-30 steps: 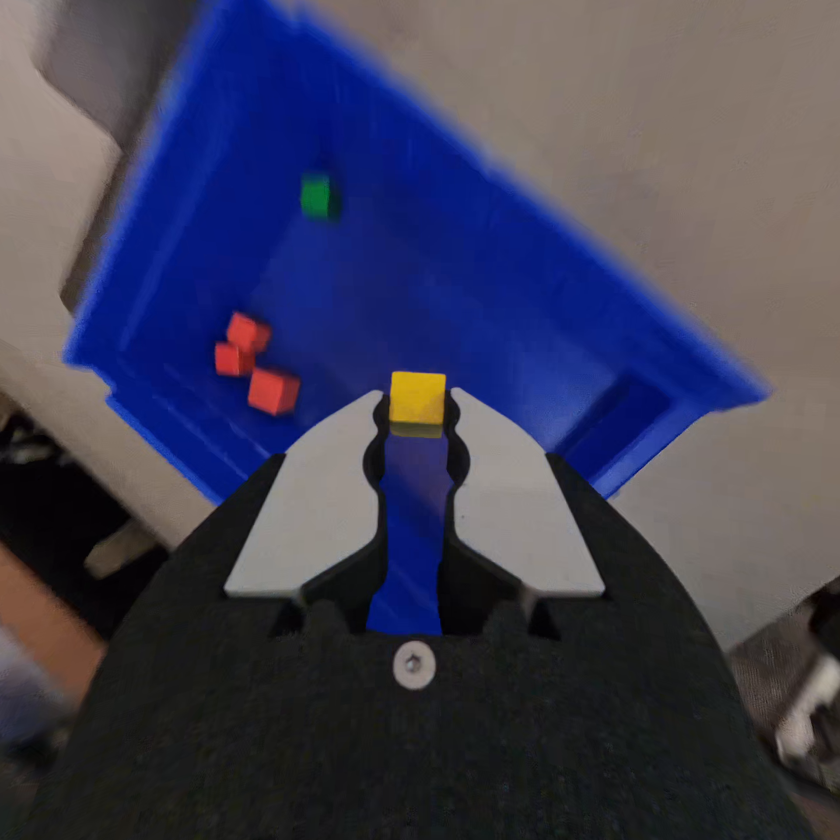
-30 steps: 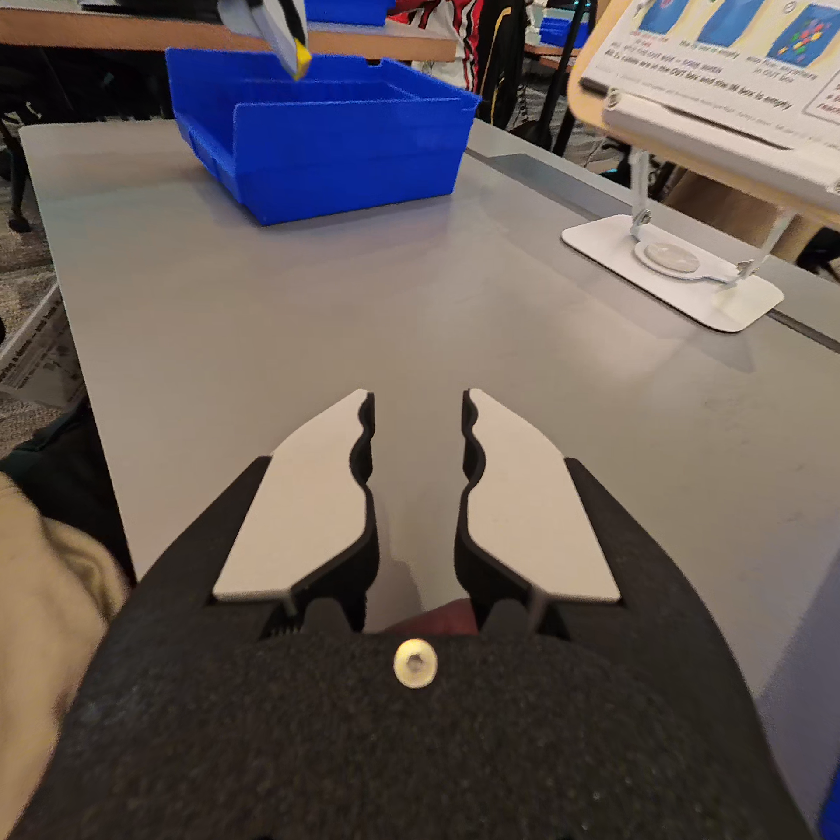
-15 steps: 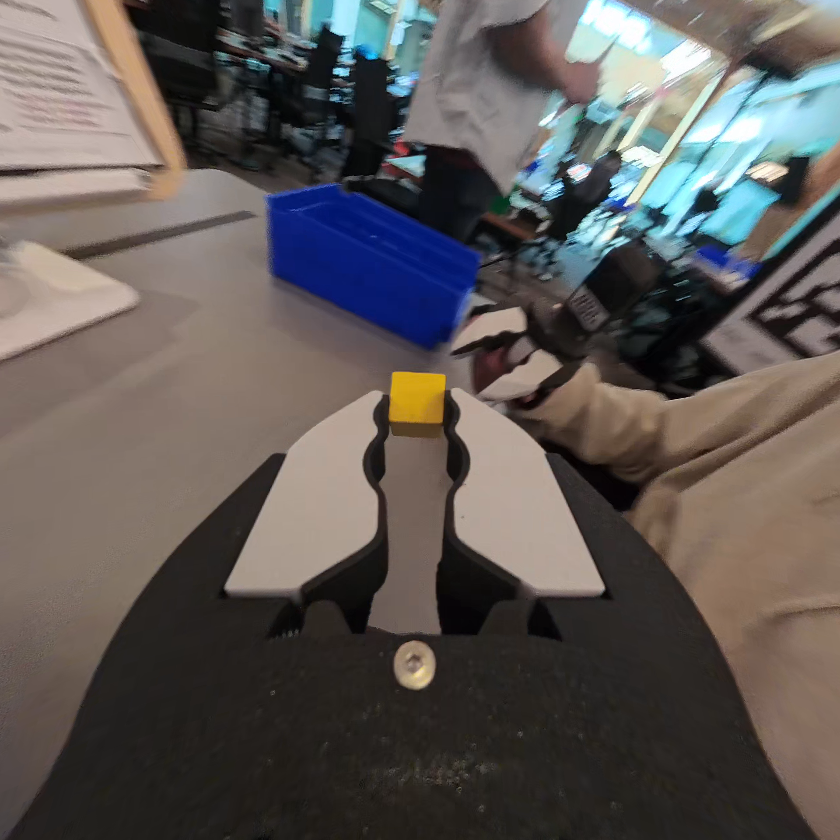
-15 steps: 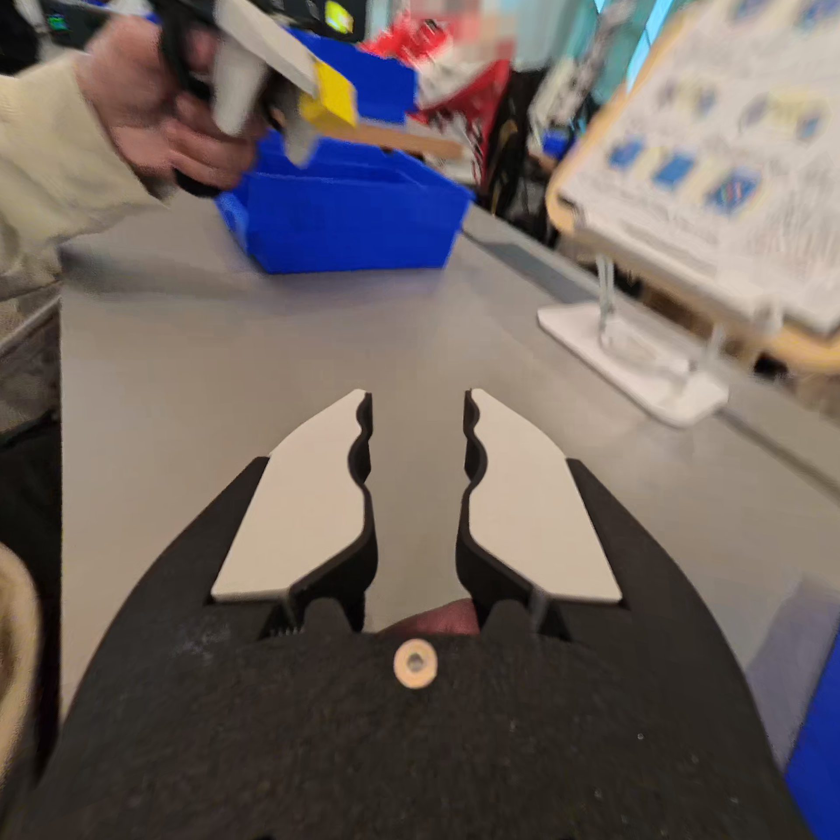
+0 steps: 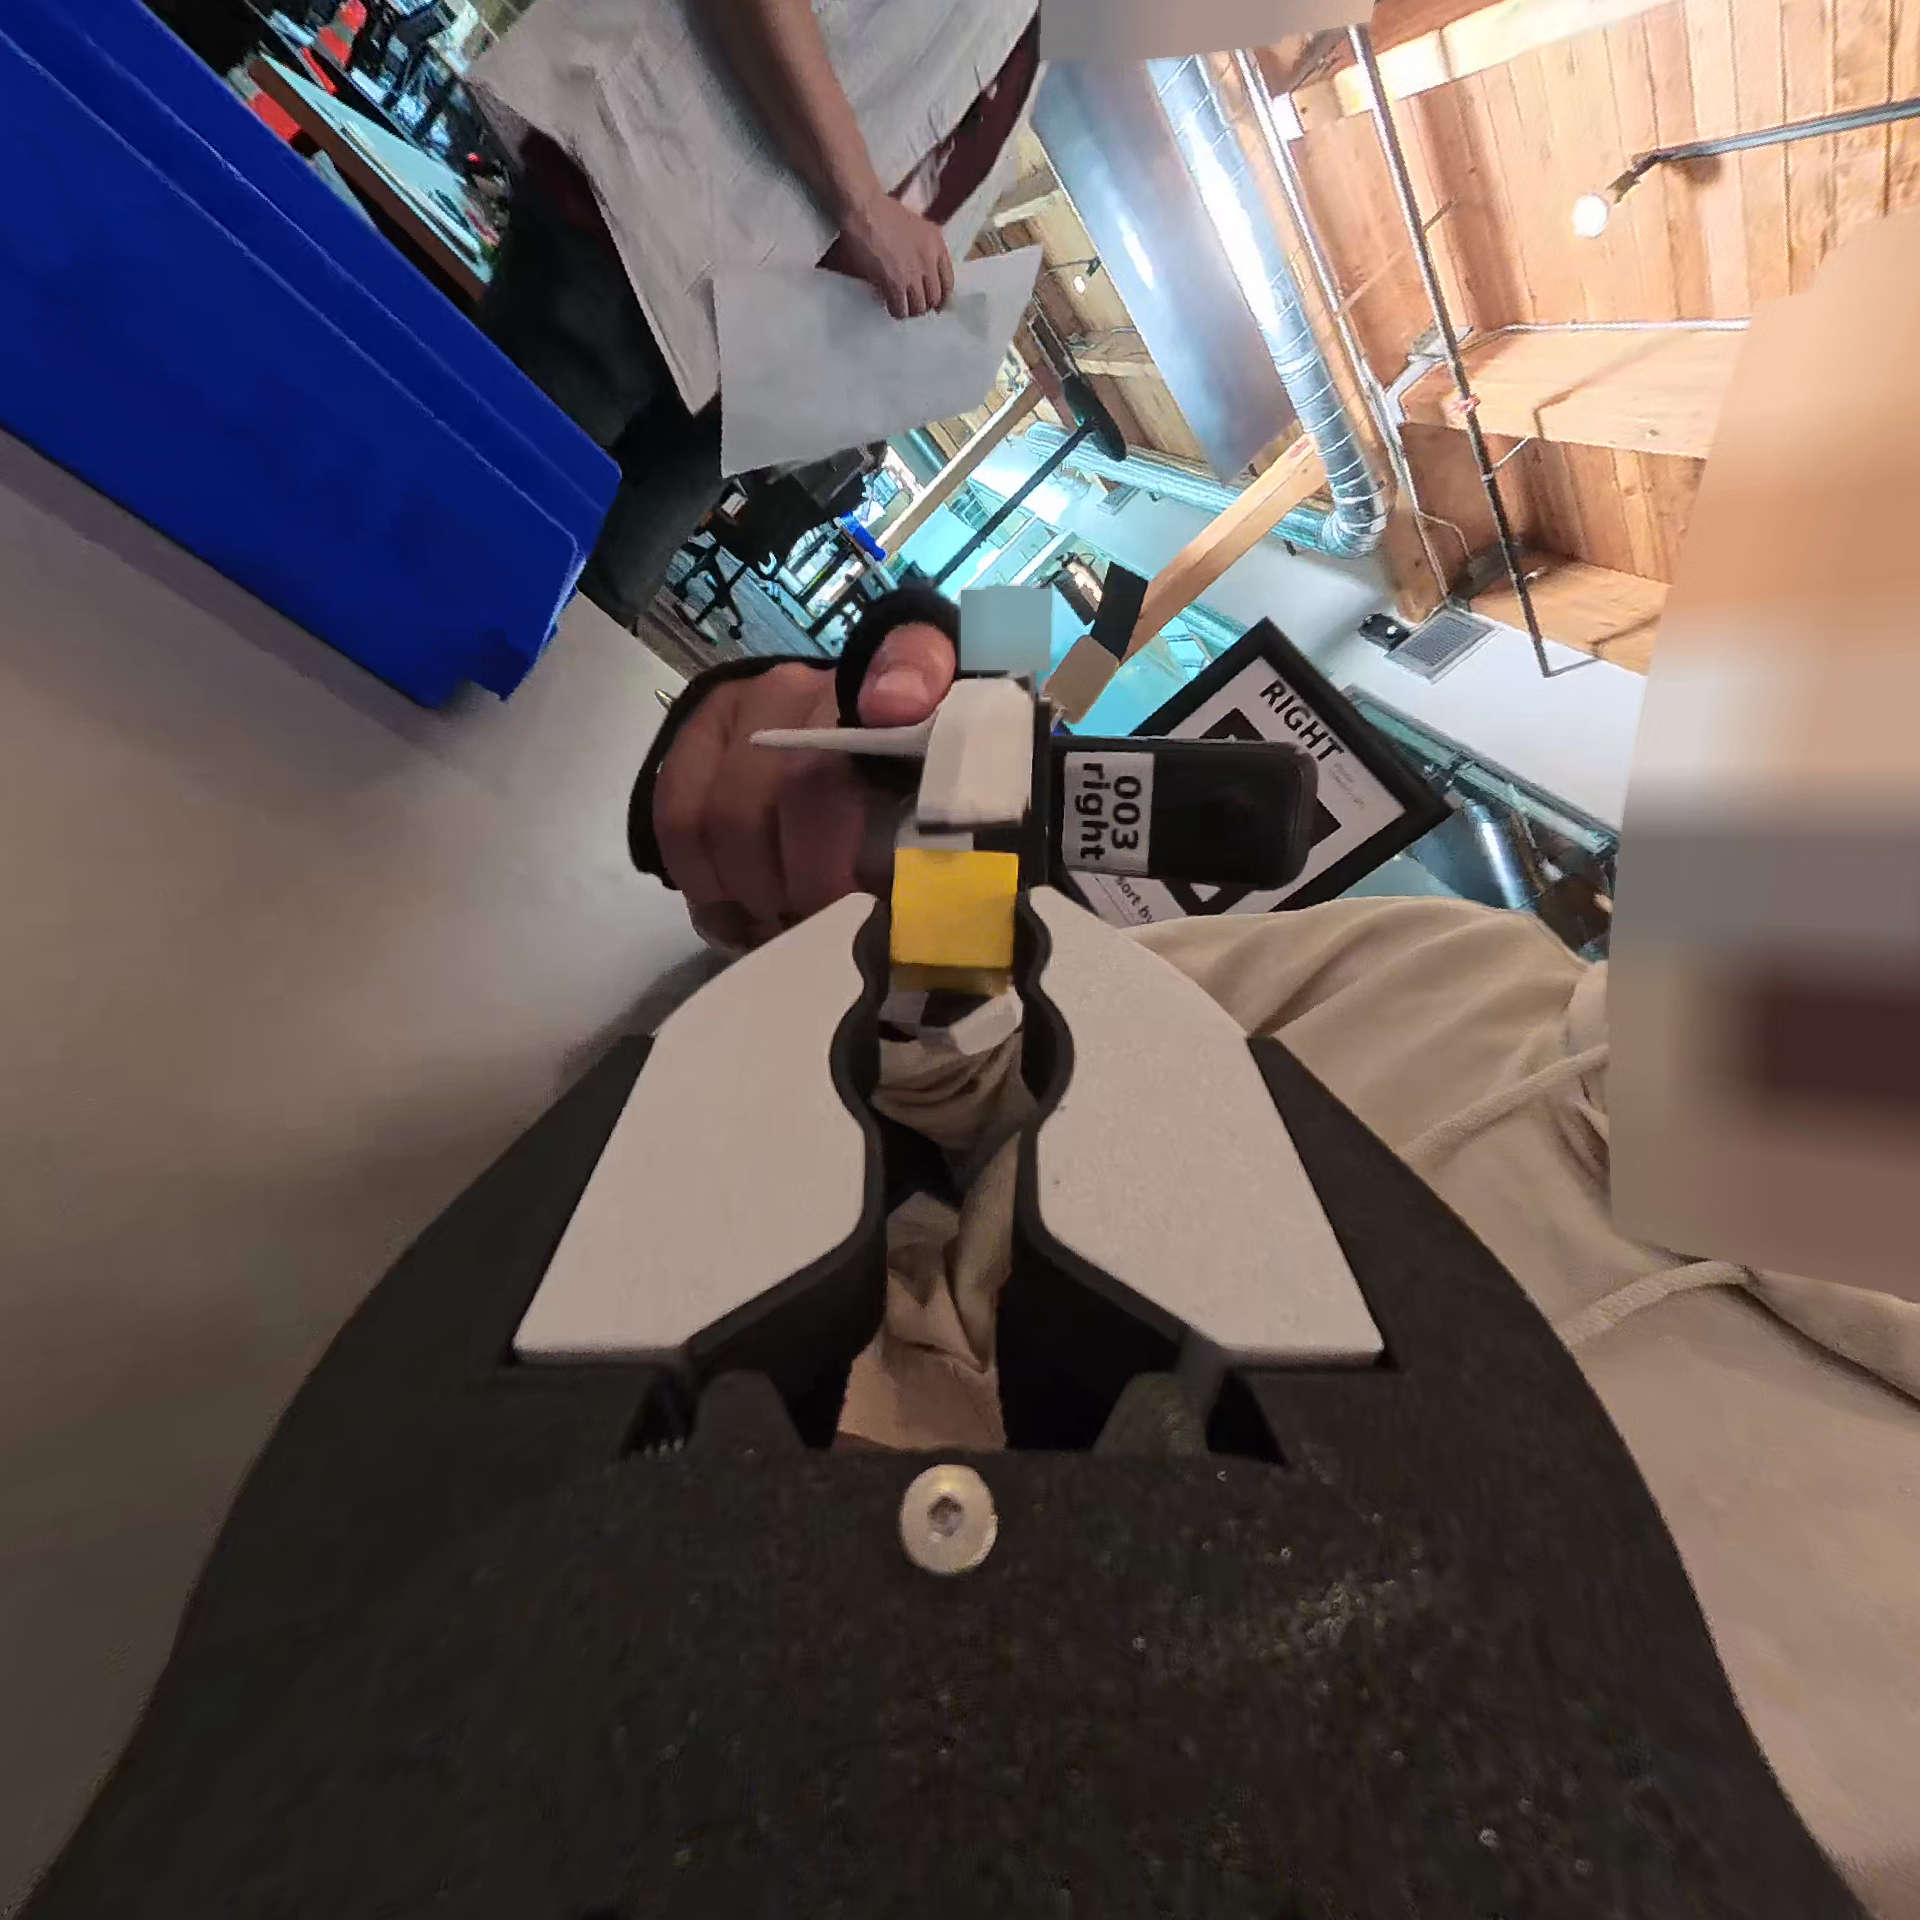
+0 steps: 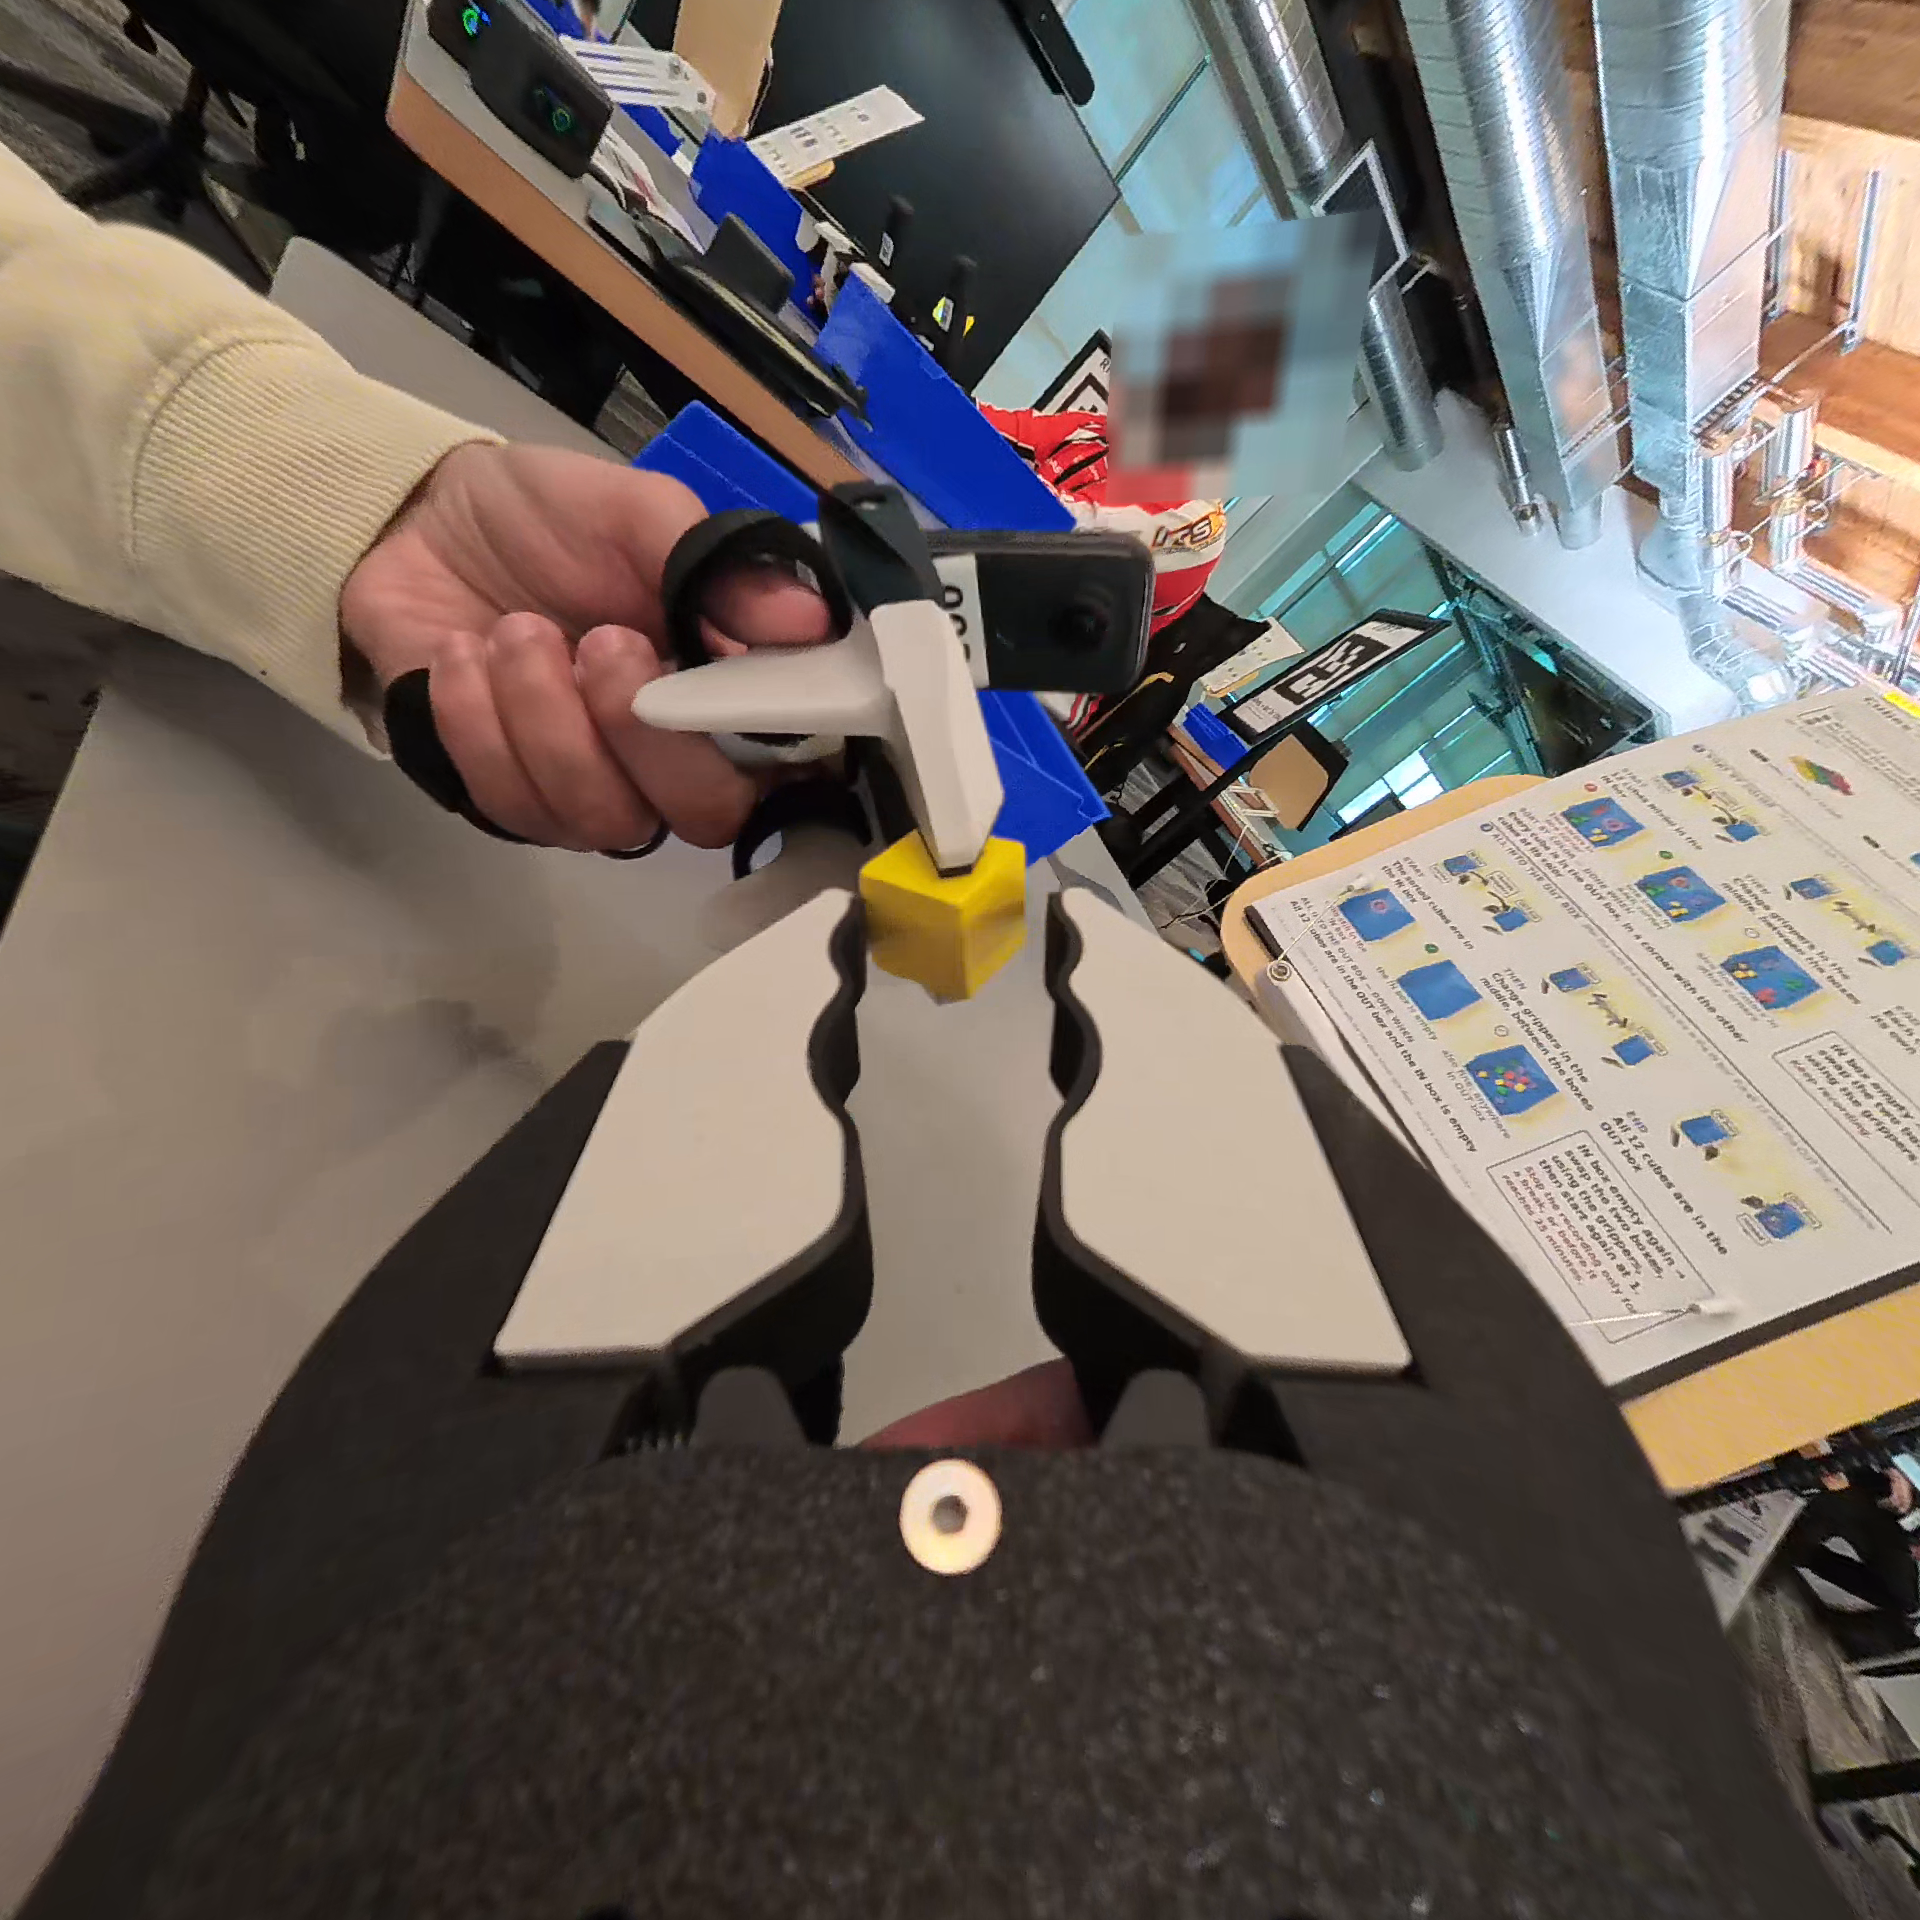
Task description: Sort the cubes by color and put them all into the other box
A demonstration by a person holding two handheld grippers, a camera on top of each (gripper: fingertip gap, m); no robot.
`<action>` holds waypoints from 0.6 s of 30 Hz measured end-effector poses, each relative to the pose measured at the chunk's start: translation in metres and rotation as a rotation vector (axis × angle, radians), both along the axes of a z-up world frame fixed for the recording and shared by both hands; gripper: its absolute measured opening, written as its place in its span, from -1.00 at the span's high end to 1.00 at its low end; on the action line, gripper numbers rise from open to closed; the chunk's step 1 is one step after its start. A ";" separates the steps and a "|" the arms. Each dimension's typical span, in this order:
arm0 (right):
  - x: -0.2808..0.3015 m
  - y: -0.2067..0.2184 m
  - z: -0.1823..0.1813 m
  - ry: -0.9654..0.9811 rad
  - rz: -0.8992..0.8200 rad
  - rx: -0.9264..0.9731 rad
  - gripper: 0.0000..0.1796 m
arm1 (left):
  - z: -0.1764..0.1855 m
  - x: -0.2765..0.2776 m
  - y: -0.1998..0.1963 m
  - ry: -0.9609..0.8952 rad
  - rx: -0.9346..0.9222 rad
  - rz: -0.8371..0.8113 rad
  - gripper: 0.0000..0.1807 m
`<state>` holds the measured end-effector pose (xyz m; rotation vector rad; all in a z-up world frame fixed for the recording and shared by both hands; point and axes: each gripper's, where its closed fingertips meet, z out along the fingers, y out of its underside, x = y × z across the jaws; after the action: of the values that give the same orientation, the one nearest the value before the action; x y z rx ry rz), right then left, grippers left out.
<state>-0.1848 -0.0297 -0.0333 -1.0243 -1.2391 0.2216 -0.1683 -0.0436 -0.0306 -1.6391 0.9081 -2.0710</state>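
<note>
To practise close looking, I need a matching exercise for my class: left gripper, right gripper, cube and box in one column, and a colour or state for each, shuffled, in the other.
Column one:
1. left gripper
2. right gripper
3. cube
4. box

Column two:
A. blue
B. open
C. yellow
D. shut on the cube

Pairs: 1-D, 2-B, 3-C, 4-A
</note>
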 end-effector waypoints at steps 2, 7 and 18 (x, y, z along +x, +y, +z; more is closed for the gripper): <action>-0.001 -0.002 -0.003 -0.017 0.001 0.005 0.68 | -0.002 0.001 -0.001 -0.016 -0.037 -0.010 0.76; 0.000 -0.007 -0.006 -0.030 0.000 0.007 0.68 | -0.005 -0.002 -0.007 -0.002 -0.040 -0.038 0.72; 0.175 0.042 0.055 0.128 -0.430 -0.107 0.68 | -0.026 -0.062 0.017 0.162 0.206 0.396 0.28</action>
<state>-0.0101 0.0119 0.0215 -1.3222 -0.8737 0.0179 -0.2305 -0.0264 -0.0566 -1.7283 0.7427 -1.5492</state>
